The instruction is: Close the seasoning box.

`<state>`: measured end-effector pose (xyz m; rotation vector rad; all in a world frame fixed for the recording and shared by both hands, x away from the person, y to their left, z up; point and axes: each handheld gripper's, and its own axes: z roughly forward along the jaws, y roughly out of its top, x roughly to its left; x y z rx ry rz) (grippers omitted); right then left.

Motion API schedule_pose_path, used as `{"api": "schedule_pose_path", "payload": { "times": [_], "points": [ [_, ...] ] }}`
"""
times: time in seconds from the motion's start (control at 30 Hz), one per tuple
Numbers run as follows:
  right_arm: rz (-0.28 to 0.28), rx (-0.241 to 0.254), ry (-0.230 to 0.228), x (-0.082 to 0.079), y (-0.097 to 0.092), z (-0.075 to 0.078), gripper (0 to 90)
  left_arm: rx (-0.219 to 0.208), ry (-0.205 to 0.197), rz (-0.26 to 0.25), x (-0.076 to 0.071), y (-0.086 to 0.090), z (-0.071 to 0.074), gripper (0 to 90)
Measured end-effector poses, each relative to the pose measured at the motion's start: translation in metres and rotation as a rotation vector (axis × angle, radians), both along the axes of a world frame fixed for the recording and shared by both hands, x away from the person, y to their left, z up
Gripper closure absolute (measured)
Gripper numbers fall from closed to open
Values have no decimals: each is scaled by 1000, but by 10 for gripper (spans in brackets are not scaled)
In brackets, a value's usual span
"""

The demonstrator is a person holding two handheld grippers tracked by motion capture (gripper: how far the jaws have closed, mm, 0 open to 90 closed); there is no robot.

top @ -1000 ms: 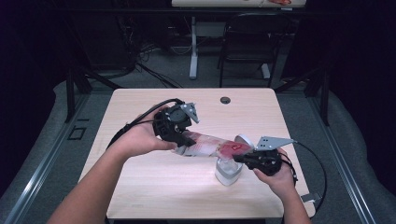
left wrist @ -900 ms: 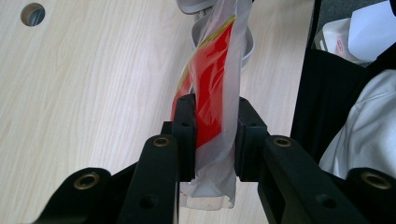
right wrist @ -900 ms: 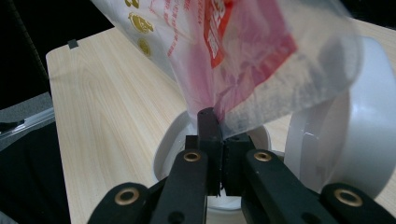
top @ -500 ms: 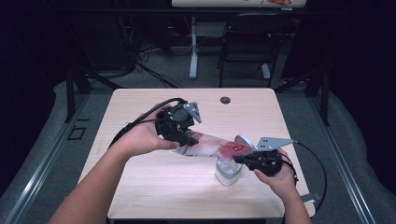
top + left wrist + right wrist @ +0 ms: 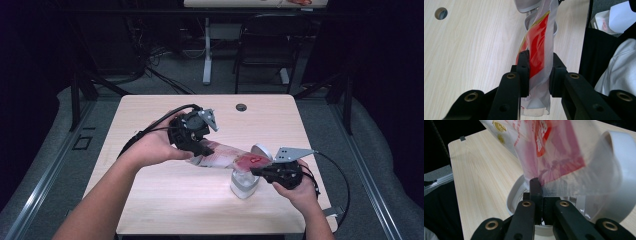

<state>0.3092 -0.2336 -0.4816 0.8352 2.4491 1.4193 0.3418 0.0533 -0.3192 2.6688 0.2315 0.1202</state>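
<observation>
A clear plastic packet with red print (image 5: 225,156) is stretched between both grippers above the wooden table (image 5: 165,200). My left gripper (image 5: 202,150) is shut on its left end; in the left gripper view the packet (image 5: 537,45) runs between the two pads of that gripper (image 5: 539,65). My right gripper (image 5: 255,171) is shut on the packet's other end, right over a small white container (image 5: 244,184) whose hinged lid (image 5: 261,151) stands open. In the right gripper view that gripper (image 5: 539,185) pinches the edge of the packet (image 5: 554,152) above the container's rim (image 5: 512,197).
A round cable hole (image 5: 241,107) sits near the table's far edge. Cables trail from both grippers across the table and off its right side. A chair (image 5: 262,55) and a desk leg stand on the floor beyond. White papers (image 5: 614,17) lie beside the table.
</observation>
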Motion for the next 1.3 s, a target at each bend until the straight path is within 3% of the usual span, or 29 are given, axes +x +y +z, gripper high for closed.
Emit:
{"api": "schedule_pose_path", "payload": {
  "times": [1.3],
  "points": [
    [3, -10, 6, 1, -1, -3, 899, -14, -12, -9, 0, -7, 3, 749]
  ]
}}
